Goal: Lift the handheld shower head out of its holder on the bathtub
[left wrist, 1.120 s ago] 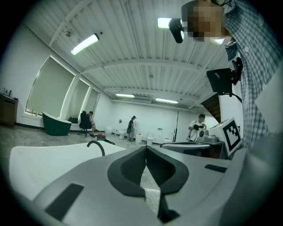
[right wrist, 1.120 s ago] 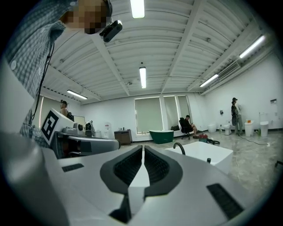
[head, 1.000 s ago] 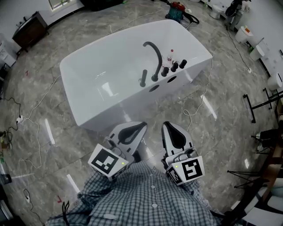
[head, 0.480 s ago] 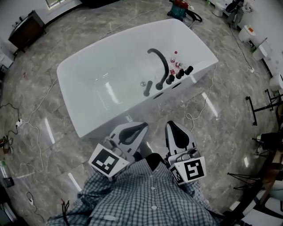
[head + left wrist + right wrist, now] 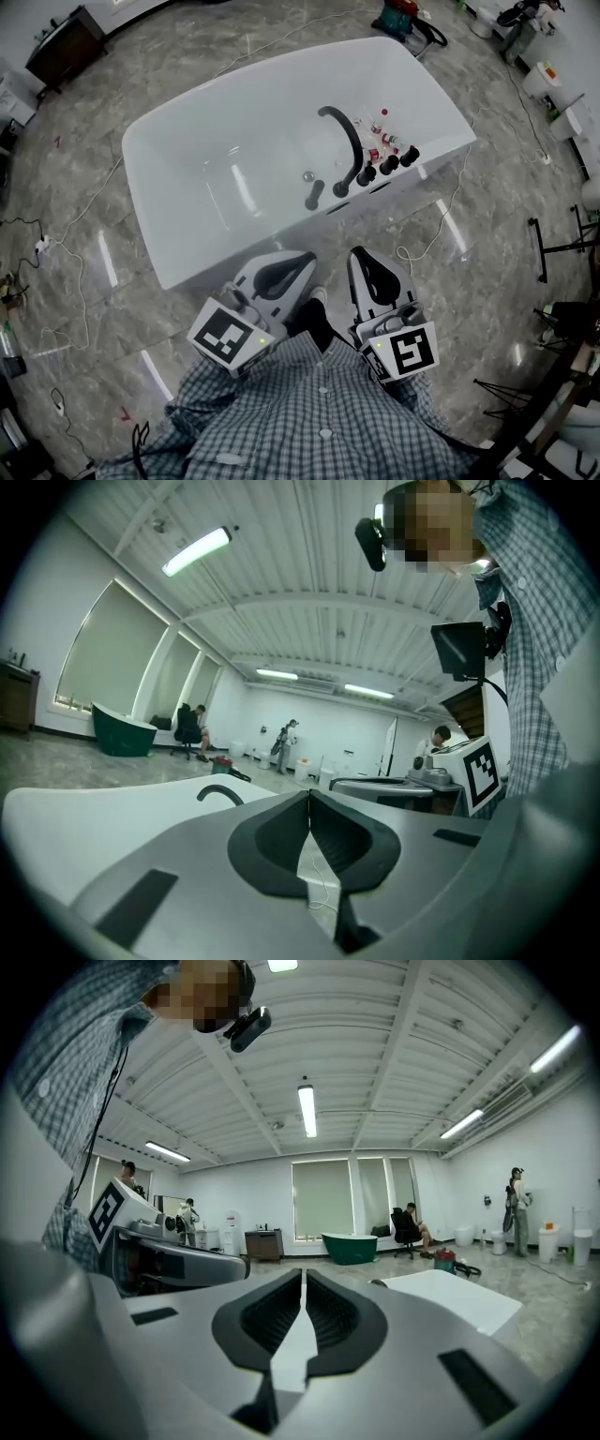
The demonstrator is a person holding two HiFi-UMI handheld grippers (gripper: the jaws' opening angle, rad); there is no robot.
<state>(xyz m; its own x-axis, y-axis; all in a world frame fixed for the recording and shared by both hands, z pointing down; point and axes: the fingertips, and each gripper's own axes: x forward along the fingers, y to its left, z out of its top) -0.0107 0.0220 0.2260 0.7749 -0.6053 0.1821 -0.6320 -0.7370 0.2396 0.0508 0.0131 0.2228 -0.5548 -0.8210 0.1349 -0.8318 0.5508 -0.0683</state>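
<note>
Left hand-held gripper [image 5: 298,264] and right hand-held gripper [image 5: 364,260] are closed; shower head [image 5: 314,195] stands on bathtub [image 5: 178,248] rim

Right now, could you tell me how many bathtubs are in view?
2: the white bathtub just ahead, and a green bathtub far across the room. Others may be hidden.

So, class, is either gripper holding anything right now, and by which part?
Nothing is held: left gripper and right gripper are empty, jaws shut; the black handheld shower head sits untouched.
</note>
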